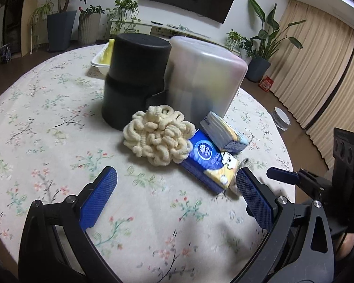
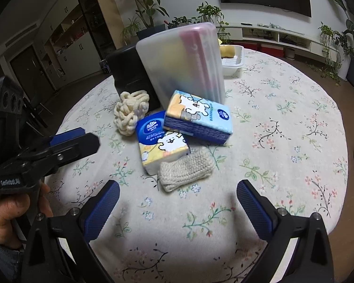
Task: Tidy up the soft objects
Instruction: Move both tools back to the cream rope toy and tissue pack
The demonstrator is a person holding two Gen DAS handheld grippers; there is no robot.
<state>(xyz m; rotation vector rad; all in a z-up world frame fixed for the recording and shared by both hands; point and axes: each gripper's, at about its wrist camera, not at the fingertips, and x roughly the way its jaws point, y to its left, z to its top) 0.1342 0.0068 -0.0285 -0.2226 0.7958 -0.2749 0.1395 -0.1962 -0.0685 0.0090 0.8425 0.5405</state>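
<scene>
A cream chunky-yarn bundle (image 1: 157,135) (image 2: 131,112) lies on the floral tablecloth in front of a black bin (image 1: 133,77) (image 2: 129,70). Beside it lie two tissue packs: one blue and yellow (image 1: 208,162) (image 2: 161,142), a second (image 1: 224,135) (image 2: 198,118) leaning on it. A grey knitted piece (image 2: 185,168) lies just before the packs in the right wrist view. A frosted plastic box (image 1: 204,75) (image 2: 183,63) stands behind. My left gripper (image 1: 177,195) is open and empty, short of the yarn bundle. My right gripper (image 2: 178,206) is open and empty, short of the knitted piece.
A white tray (image 1: 100,62) (image 2: 233,64) holding something yellow sits at the table's far side. The round table's edge (image 2: 342,165) curves close on the right. Potted plants (image 1: 61,23), a TV cabinet (image 2: 283,37) and curtains (image 1: 318,70) stand beyond.
</scene>
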